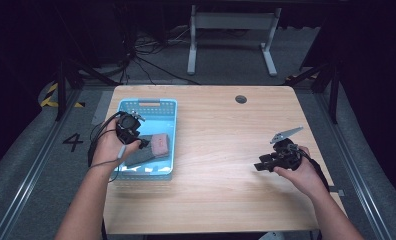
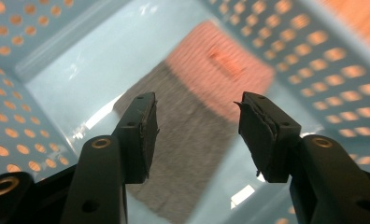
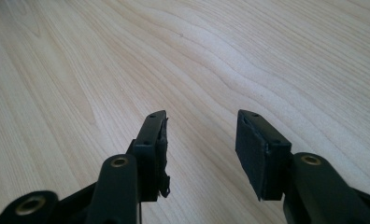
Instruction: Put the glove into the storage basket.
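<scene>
1. While the left gripper (image 2: 197,116) hangs over the blue basket (image 1: 172,131), its jaws stand apart with nothing between them; the pads touch no cloth.
2. A folded cloth (image 2: 192,140), grey with a pink end, lies flat on the basket floor, right under those jaws.
3. From above, the cloth (image 1: 153,146) sits in the near half of the basket, at the table's (image 1: 221,140) left.
4. The right gripper (image 3: 202,140) hovers over bare wood at the table's right, jaws wide, empty.
</scene>
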Action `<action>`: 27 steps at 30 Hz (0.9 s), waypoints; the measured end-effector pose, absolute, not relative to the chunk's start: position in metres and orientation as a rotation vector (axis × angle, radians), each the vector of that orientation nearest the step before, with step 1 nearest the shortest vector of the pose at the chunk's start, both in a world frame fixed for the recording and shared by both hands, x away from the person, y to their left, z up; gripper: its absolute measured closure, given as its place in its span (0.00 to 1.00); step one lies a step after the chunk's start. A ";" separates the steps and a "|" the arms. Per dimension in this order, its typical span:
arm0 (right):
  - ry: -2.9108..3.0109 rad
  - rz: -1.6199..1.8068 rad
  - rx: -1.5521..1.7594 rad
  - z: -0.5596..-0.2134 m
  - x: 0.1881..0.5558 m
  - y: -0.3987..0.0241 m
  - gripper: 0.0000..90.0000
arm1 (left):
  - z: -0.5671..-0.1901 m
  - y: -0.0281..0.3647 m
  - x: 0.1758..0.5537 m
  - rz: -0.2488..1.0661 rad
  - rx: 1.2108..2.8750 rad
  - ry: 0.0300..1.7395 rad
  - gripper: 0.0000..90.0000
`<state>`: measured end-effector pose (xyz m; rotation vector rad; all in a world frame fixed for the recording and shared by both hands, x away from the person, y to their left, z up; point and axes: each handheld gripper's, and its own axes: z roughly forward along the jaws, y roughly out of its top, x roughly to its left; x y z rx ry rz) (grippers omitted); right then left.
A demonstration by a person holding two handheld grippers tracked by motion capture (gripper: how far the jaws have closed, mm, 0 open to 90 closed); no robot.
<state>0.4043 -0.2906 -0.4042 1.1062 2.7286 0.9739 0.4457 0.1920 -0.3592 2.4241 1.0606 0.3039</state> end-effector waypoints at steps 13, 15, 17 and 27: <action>2.749 0.972 1.077 -0.403 0.409 -0.284 0.61 | -0.325 0.147 0.392 0.273 2.401 0.880 0.51; 2.748 0.975 1.078 -0.402 0.409 -0.285 0.61 | -0.324 0.137 0.385 0.257 2.408 0.856 0.50; 2.750 0.973 1.077 -0.402 0.408 -0.286 0.60 | -0.325 0.127 0.380 0.257 2.410 0.832 0.50; 2.743 0.978 1.074 -0.404 0.402 -0.295 0.59 | -0.347 0.082 0.361 0.117 2.394 0.703 0.47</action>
